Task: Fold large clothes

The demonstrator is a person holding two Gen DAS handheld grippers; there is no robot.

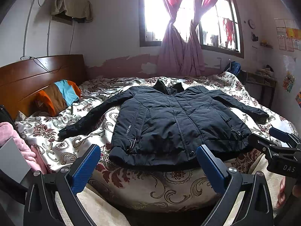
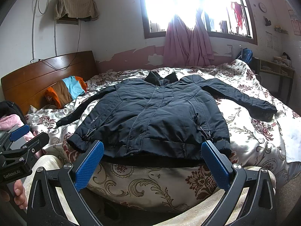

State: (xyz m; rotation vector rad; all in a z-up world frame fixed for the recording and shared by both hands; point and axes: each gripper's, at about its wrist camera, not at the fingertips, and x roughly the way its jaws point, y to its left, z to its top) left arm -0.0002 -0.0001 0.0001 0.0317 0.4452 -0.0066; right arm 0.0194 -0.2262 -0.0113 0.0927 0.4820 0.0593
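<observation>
A dark navy padded jacket [image 1: 169, 120] [image 2: 150, 113] lies flat and face up on the bed, zipped, collar toward the window, both sleeves spread out to the sides. Its hem hangs at the near edge of the bed. My left gripper [image 1: 148, 162] is open just in front of the hem's middle and left part, holding nothing. My right gripper [image 2: 152, 158] is open in front of the hem, also holding nothing. In the left wrist view the right gripper [image 1: 278, 143] shows near the hem's right corner; in the right wrist view the left gripper [image 2: 20, 139] appears at far left.
The bed carries a floral cover [image 1: 75, 146] [image 2: 254, 137]. An orange, brown and blue pillow [image 1: 58, 98] [image 2: 65, 90] leans against the wooden headboard [image 1: 33, 75]. Pink cloth [image 1: 17, 141] lies at the left. A small desk [image 2: 276, 69] stands at the far right, below a curtained window [image 1: 188, 18].
</observation>
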